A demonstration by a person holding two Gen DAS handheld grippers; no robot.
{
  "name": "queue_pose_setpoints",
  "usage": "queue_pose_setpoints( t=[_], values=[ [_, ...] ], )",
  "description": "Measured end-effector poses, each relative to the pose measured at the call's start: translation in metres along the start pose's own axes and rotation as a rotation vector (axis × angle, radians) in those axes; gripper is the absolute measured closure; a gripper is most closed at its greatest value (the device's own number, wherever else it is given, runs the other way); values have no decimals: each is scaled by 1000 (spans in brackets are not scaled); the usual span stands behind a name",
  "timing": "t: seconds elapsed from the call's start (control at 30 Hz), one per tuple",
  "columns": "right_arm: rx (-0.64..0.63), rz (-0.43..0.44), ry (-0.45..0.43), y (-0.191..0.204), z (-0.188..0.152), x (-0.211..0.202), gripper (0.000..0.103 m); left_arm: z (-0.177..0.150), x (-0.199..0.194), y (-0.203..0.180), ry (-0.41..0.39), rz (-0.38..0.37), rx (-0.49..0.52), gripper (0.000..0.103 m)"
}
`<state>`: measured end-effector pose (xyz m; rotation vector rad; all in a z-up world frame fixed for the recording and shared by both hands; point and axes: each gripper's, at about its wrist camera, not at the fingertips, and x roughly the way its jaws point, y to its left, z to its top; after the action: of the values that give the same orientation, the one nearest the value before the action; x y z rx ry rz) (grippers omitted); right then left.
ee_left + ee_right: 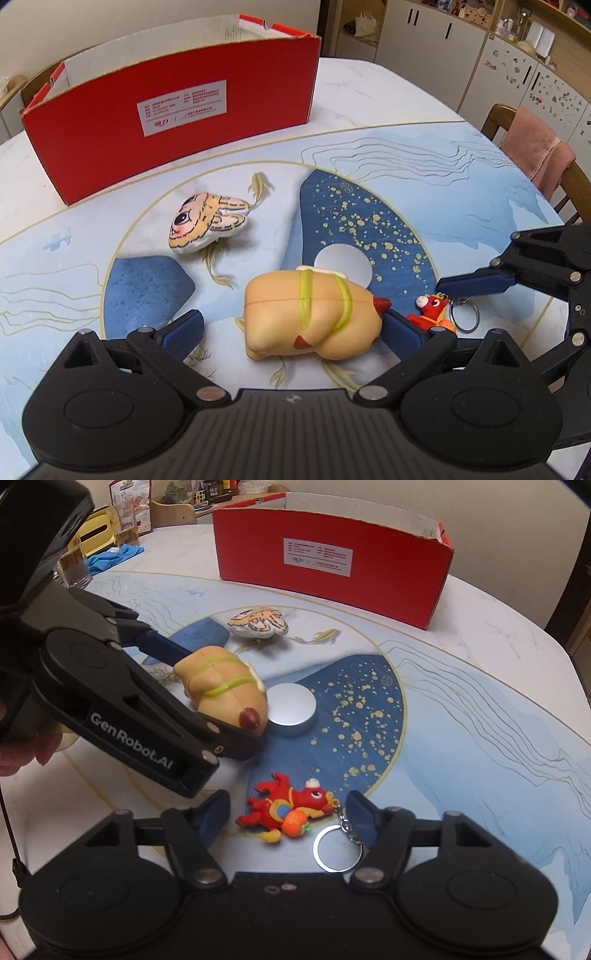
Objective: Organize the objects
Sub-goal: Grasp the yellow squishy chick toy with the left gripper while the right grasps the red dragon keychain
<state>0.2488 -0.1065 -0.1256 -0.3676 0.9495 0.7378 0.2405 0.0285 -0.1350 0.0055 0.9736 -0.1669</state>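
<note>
Behind the round table with its blue and white painted cloth stand pale cabinets and a wooden chair with a pink cloth. Far on the table is the red box, open on top. Between it and me lies 1 flat plush face. My left gripper stands wide around the tan squishy toy: its right pad is against the toy, the left pad is apart, so no grip. My right gripper is released around the red dragon keychain, with the pads on both sides and not pressing; its metal ring lies by the right pad
</note>
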Motion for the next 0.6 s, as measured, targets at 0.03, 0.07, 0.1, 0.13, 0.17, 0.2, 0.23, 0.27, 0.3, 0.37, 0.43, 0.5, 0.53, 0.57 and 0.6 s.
queue_pose_setpoints(
  t=[0.03,0.07,0.1,0.13,0.17,0.2,0.23,0.27,0.3,0.37,0.43,0.5,0.53,0.57,0.6],
  values=[
    [-2,1,-1,0,0,0,41,0,-1,0,-6,-6,1,3],
    [-4,-3,-2,1,1,-1,42,0,-3,0,-10,-9,1,6],
    [-3,-5,-3,1,1,-1,44,0,-4,0,-12,-13,2,7],
    [0,-7,-1,2,1,-2,45,0,-5,0,-15,-14,4,10],
    [2,-10,-1,2,0,-2,45,0,-6,0,-20,-15,6,12],
    [2,-14,-1,2,0,-3,45,-1,-8,-1,-26,-17,10,14],
    [3,-20,-1,3,0,-3,45,-2,-9,-1,-31,-25,15,20],
    [7,-25,0,3,-1,-4,45,-2,-10,-2,-33,-32,20,29],
    [9,-31,3,3,-1,-4,46,-3,-11,-3,-35,-31,27,28],
    [11,-45,7,3,-2,-5,46,-5,-13,-4,-38,-26,42,29],
    [18,-55,15,2,-3,-6,50,-6,-14,-3,-39,-33,43,30],
    [29,-63,18,2,-4,-9,51,-7,-15,0,-33,-39,29,30],
    [37,-59,17,1,-4,-10,51,-8,-16,2,-30,-41,23,30],
    [43,-53,15,0,-4,-12,51,-8,-17,3,-27,-40,20,30],
    [44,-55,13,0,-5,-13,51,-9,-18,4,-24,-36,17,30]
  ],
)
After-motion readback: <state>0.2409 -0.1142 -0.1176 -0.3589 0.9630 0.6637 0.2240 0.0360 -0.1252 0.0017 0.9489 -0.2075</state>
